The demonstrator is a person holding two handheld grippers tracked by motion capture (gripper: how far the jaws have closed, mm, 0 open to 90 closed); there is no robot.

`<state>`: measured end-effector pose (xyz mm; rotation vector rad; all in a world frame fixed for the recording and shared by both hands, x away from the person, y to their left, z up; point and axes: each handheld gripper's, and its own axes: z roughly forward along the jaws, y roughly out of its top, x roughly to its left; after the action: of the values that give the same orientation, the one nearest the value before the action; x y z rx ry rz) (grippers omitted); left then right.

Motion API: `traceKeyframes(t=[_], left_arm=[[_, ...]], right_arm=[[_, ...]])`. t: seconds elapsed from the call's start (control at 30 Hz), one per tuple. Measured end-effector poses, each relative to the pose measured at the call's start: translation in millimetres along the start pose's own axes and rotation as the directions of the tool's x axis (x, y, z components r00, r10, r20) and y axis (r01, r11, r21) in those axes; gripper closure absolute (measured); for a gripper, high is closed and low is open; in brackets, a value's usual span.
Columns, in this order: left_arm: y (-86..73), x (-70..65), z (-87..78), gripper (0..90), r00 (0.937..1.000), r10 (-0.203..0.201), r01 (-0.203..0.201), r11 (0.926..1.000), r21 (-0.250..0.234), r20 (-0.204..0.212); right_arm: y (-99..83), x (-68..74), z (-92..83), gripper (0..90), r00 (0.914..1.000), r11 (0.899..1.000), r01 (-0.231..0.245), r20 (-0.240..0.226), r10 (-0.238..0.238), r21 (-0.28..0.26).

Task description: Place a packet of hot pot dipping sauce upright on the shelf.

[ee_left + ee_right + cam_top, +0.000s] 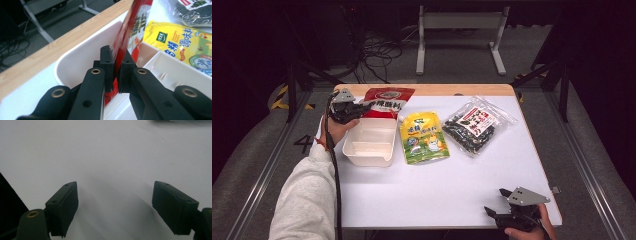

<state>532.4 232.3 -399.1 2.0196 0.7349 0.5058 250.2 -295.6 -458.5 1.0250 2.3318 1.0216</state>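
Red packet [386, 102], pinched at its lower edge between the narrowed jaws of the left gripper [362, 107]; in the left gripper view the packet [132, 27] stands on edge between the two black pads [107, 65], which press on it from both sides, its lower corner just inside the near wall of the white tub [82, 60]. From above, the packet lies at the far left of the table [452, 185], overlapping the far rim of the tub, beside the wooden strip along the table's far edge.

Container: one white rectangular tub [369, 141], open-topped, with a step or ledge moulded inside; apart from the packet's corner nothing lies in it.

Count of pouches: three. (1) the red packet, with white characters on its face, too small to read; (2) a yellow pouch [424, 136], flat on the table just right of the tub, with a green square logo, blue characters and a round green emblem carrying the figures "38", seen in the left gripper view [180, 42]; (3) a clear bag [475, 125] of dark contents with a red-and-white label, lying well right of the yellow pouch, its print illegible.

Right gripper [502, 202]: at the near right edge of the table, held in a hand [532, 231]; its jaws stand wide apart over bare white tabletop [107, 157], with nothing between them.
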Motion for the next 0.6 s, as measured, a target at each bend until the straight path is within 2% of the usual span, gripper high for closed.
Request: traceKeyframes(t=[0.23, 0.37, 0.5, 0.6], left_arm=[[-4.5, 2.9, 3.4, 88.1, 0.9998, -0.02, 0.02, 0.9996, 0.018, -0.001], [-3.4, 2.0, 4.5, 89.0, 0.9999, -0.01, 0.01, 0.9994, 0.033, -0.013], [-0.5, -0.8, 6.0, 89.2, 0.9993, 0.009, -0.006, 0.9968, 0.08, -0.038], [0.2, -1.4, 6.0, 88.3, 0.9987, 0.01, -0.006, 0.9961, 0.088, -0.05]], right_arm=[[-0.2, -0.7, 1.7, 21.5, 1.0, 1.0, -0.001, 0.001, 0.001, 0.007], [-0.3, -1.0, 0.0, 22.0, 1.0, 1.0, -0.002, 0.007, 0.002, 0.002], [0.0, -1.4, -0.1, 22.2, 0.9999, 1.0, -0.004, 0.012, 0.004, 0.004], [0.2, -1.5, 0.4, 22.5, 0.9999, 1.0, -0.004, 0.016, 0.004, 0.005]])
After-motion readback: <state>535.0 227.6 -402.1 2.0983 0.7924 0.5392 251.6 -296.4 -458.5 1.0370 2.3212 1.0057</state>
